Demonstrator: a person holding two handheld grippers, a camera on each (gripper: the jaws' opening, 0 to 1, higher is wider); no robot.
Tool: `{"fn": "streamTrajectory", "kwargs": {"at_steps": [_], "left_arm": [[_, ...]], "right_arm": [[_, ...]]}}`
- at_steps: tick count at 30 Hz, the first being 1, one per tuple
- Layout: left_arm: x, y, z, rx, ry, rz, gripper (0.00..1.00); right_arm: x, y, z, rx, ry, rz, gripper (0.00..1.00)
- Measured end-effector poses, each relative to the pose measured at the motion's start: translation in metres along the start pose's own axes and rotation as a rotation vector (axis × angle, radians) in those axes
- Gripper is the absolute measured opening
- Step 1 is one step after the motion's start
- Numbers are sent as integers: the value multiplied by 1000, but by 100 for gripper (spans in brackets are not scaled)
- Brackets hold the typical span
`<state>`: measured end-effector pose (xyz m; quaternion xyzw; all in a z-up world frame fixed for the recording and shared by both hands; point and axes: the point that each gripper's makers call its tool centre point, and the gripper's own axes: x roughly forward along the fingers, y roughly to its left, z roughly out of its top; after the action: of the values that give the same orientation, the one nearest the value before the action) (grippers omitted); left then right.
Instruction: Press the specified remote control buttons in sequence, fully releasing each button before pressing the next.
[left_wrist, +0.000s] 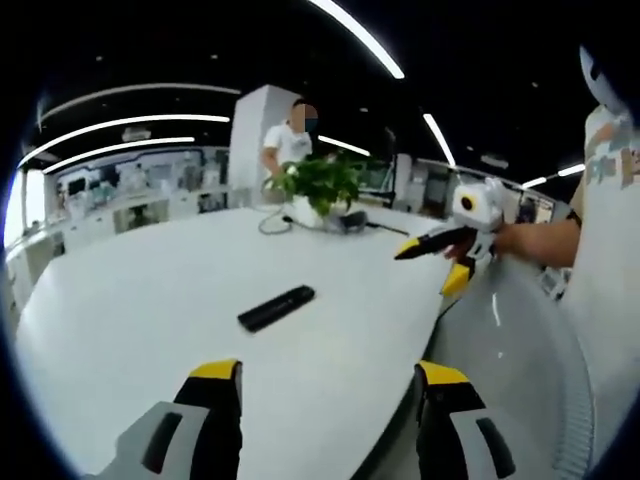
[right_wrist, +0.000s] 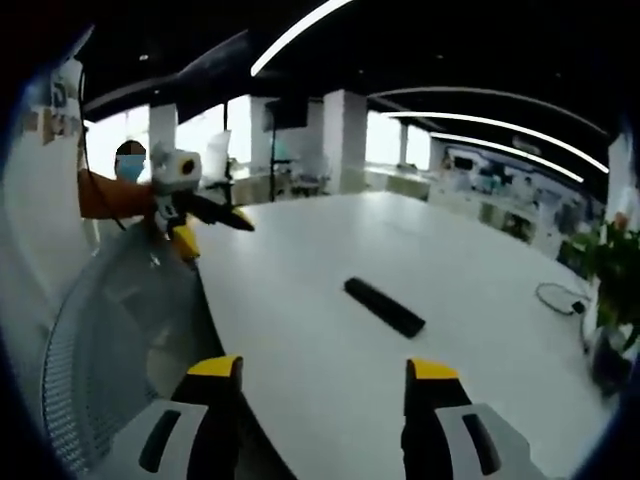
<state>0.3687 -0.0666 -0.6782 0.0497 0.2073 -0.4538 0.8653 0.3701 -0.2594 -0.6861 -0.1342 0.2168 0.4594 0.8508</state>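
While both grippers hang back over the near edge, the big white oval table (left_wrist: 150, 300) takes up most of the left gripper view, and it spreads just as wide in the right gripper view (right_wrist: 480, 300). Beside its curved rim sits a grey mesh chair back (right_wrist: 100, 360), seen in the left gripper view as well (left_wrist: 530, 370).

Next down in size, a person in a white shirt (left_wrist: 610, 220) stands at the right of the left gripper view. Across the table there's a potted green plant (left_wrist: 320, 185) in a white pot, with a dark cable (left_wrist: 275, 222) looping beside it; the right gripper view catches the plant's leaves (right_wrist: 615, 265) and the cable loop (right_wrist: 560, 297) too.

Now the tools. The left gripper (left_wrist: 330, 415) shows its two yellow-tipped black fingers (left_wrist: 215, 400) spread wide apart, nothing between them. Same story for the right gripper (right_wrist: 322, 410): fingers (right_wrist: 430, 400) well apart, gripping nothing. Each one appears in the other's view, held up beside the table edge, right gripper (left_wrist: 440, 258) and left gripper (right_wrist: 215, 225), though there I cannot tell how their jaws stand.

And the smallest: the black remote control (left_wrist: 277, 307) lies flat on the open tabletop, slanted, well apart from both grippers and untouched (right_wrist: 384, 306).
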Motion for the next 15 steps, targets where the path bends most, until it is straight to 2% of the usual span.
{"fn": "streamTrajectory", "kwargs": {"at_steps": [15], "left_arm": [[3,-2,1,3,3,-5,73]], "right_arm": [[8,5,-3,-24,19,32,65]]}}
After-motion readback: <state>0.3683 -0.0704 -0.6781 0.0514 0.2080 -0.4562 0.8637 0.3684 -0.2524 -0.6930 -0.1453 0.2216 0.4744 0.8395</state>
